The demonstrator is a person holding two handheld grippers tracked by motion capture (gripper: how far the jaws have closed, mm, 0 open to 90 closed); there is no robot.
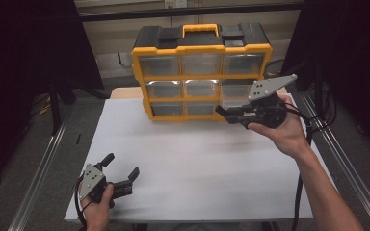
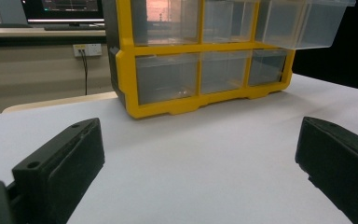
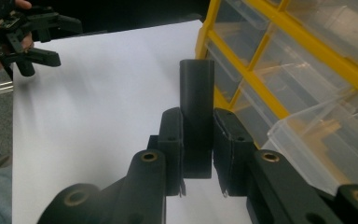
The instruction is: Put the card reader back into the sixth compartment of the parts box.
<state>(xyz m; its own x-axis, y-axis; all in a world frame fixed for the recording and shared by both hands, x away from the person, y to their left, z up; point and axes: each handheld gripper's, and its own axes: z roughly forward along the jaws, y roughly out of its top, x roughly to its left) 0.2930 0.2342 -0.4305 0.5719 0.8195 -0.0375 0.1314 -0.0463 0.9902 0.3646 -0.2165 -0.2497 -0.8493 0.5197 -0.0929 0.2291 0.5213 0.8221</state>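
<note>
A small black block (image 3: 196,100), oblong with rounded edges, stands clamped between the two jaws of the right gripper (image 3: 196,158) at the centre of the right gripper view. In the high view the right gripper (image 1: 229,114) sits right of centre, held level in front of a yellow and black drawer organiser (image 1: 201,72) at the top centre; one clear drawer (image 3: 324,149) juts out, pulled open. The left gripper (image 1: 123,174) rests at the lower left on the white table (image 1: 192,159), jaws spread wide and empty.
</note>
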